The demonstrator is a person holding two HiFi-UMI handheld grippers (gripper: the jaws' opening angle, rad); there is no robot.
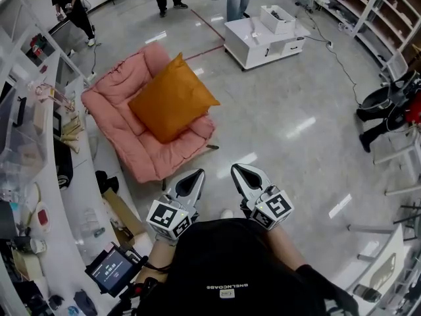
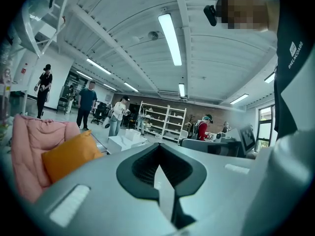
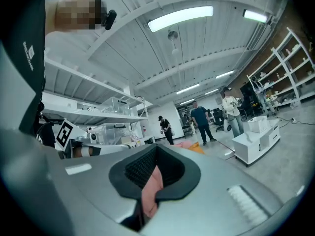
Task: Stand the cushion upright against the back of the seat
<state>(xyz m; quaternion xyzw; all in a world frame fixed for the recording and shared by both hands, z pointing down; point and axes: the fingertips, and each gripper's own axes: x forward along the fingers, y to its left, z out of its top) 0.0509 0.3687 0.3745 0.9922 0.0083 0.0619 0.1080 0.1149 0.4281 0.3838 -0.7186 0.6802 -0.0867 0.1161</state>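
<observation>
Seat: pink, low, on the floor.
Cushion: orange, in the seat, leaning on its back, seemingly standing on one corner.
Left gripper: jaws together, empty, well apart from the cushion.
Right gripper: clenched on nothing, just beside the left.

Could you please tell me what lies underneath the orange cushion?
The orange square fabric cushion rests on the pink padded chair, covering the middle of its seat and part of its backrest. Anything lying between the two is hidden.
</observation>
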